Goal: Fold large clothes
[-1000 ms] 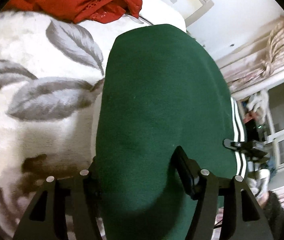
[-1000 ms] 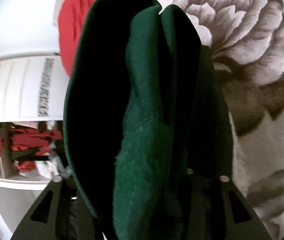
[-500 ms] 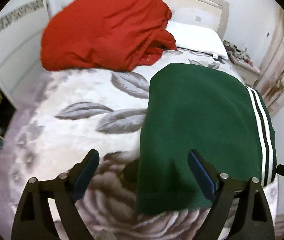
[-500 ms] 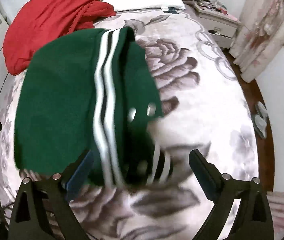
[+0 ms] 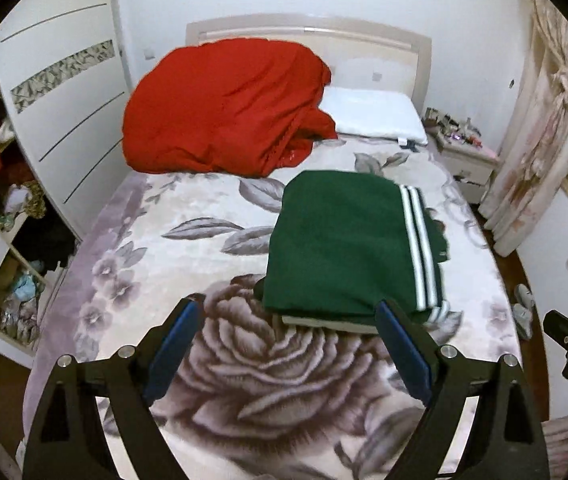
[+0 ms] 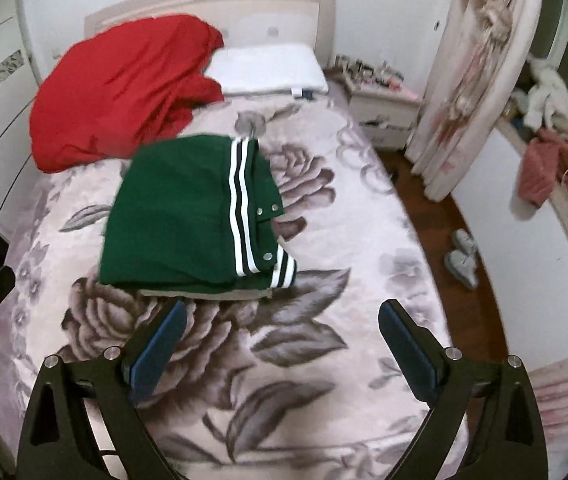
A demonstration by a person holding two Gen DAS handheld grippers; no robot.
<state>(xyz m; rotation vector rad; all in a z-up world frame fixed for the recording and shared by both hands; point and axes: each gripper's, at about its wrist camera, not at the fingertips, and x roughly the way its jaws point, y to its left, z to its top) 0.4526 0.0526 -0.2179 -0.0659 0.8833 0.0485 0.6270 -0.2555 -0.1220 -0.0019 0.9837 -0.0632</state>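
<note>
- Left wrist view: the left gripper [image 5: 288, 320] hangs over the bed [image 5: 187, 264], fingers spread wide and empty; the folded green jacket [image 5: 340, 248] lies flat on the bed, in front of the red garment [image 5: 223, 108].
- Right wrist view: the right gripper [image 6: 279, 320] has its fingers apart, holding nothing; the green jacket [image 6: 179, 216] lies on the bed [image 6: 348, 248], with the pillow [image 6: 267, 68] beyond it.

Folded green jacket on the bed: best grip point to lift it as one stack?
Probably the near edge of the green jacket, approached low from the bed's foot. All layers end there, with a pale lining peeking out underneath, so the right gripper, now open, could pinch the whole stack.
</note>
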